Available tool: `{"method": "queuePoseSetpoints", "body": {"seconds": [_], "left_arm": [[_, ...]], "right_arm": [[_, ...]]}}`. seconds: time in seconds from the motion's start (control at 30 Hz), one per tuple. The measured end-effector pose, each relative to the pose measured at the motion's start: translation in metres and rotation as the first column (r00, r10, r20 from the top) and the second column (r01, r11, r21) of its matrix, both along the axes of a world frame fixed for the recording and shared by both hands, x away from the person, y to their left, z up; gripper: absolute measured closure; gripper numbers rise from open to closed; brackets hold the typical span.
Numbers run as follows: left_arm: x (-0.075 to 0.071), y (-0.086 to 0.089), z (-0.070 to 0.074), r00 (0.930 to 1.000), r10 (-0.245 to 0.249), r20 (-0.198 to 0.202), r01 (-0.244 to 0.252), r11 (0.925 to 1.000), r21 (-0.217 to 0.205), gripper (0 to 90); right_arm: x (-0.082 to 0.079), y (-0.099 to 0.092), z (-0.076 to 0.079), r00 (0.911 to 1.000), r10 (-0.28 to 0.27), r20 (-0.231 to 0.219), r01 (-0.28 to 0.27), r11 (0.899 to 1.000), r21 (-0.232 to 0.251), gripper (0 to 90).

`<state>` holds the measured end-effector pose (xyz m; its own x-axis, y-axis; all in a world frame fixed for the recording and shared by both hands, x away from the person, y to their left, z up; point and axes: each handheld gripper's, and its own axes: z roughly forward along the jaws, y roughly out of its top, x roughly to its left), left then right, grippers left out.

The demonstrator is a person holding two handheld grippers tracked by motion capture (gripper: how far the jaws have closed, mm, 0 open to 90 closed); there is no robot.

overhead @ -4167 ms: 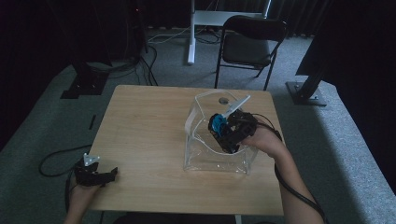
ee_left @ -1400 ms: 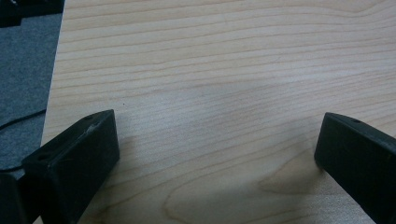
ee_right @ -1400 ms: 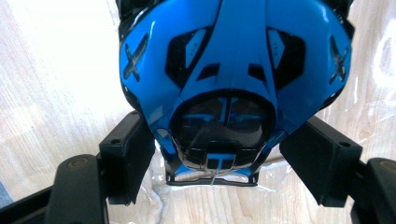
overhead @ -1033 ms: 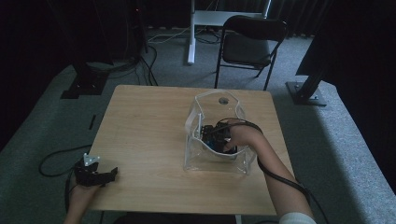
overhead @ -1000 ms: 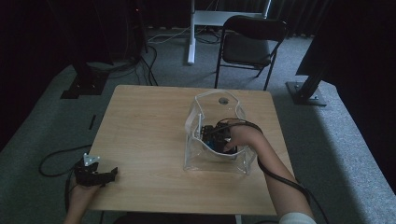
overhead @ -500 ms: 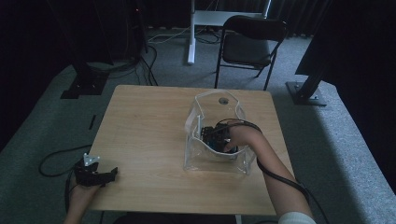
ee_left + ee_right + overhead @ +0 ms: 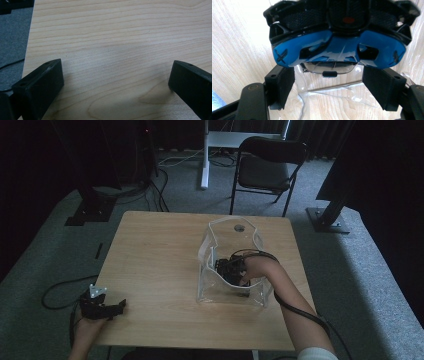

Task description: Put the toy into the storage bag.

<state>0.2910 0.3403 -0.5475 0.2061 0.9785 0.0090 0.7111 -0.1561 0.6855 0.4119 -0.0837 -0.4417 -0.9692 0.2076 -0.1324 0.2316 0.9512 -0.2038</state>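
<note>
Swim goggles (image 7: 339,42), blue and black, sitting inside the clear pouch (image 7: 220,292), just ahead of the right gripper (image 7: 329,86) and between its spread, unclenched jaws, pads not pressing. Likely light, with hard glossy shells and a soft strap; probably slippery on the lenses, so best pinched at the blue frame edges. Floppy pouch walls close on both sides, likely to snag on withdrawal. Left gripper (image 7: 102,307) released too, resting on the bare table (image 7: 120,37), well apart.
</note>
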Motion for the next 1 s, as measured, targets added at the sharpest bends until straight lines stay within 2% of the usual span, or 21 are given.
{"method": "queuePoseSetpoints", "body": {"seconds": [0.17, 0.23, 0.3, 0.4, 0.5, 0.6, 0.77, 0.83, 0.93, 1.0], "left_arm": [[0.0, 0.0, 0.0, 1.0, 0.0, 0.0, 0.0, 1.0, -0.001, 0.3], [0.0, 0.0, 0.0, 1.0, 0.0, 0.0, 0.0, 1.0, 0.0, 0.3], [0.0, 0.0, 0.0, 1.0, 0.0, 0.0, 0.0, 1.0, 0.0, 0.3], [0.0, 0.0, 0.0, 1.0, -0.003, 0.0, 0.003, 1.0, 0.001, 0.4], [0.0, 0.0, 0.0, 1.0, -0.003, 0.0, 0.003, 1.0, 0.001, 0.4], [0.0, 0.0, 0.0, 1.0, -0.002, 0.001, 0.002, 1.0, 0.0, 0.4], [0.0, 0.0, 0.0, 1.0, -0.003, 0.0, 0.003, 1.0, 0.001, 0.4], [0.0, 0.0, 0.0, 1.0, -0.002, 0.0, 0.002, 1.0, 0.0, 0.4], [0.0, 0.0, 0.0, 1.0, -0.002, 0.0, 0.002, 1.0, 0.0, 0.4], [0.0, 0.0, 0.0, 1.0, -0.003, 0.0, 0.003, 1.0, 0.001, 0.4]], "right_arm": [[0.0, 0.001, 0.0, 0.9999, -0.012, 0.003, 0.012, 1.0, 0.009, 25.4], [0.001, 0.001, 0.002, 0.9991, -0.04, -0.017, 0.04, 0.999, 0.025, 23.2], [0.002, 0.001, 0.005, 0.9988, -0.046, -0.018, 0.047, 0.998, 0.048, 21.8], [0.002, -0.001, 0.008, 0.9986, -0.05, -0.015, 0.051, 0.996, 0.07, 20.3], [0.002, -0.002, 0.011, 0.9994, -0.029, -0.016, 0.031, 0.995, 0.096, 19.4], [0.002, -0.002, 0.014, 0.9988, -0.04, -0.028, 0.043, 0.992, 0.121, 18.9], [0.001, -0.004, 0.017, 0.9985, -0.051, -0.023, 0.054, 0.986, 0.159, 18.3], [0.002, -0.006, 0.019, 0.9993, -0.033, -0.019, 0.036, 0.985, 0.171, 18.6], [0.0, -0.007, 0.023, 0.9963, -0.08, -0.031, 0.085, 0.981, 0.177, 18.5], [0.002, -0.009, 0.024, 0.9969, -0.071, -0.033, 0.076, 0.976, 0.206, 17.1]]}}
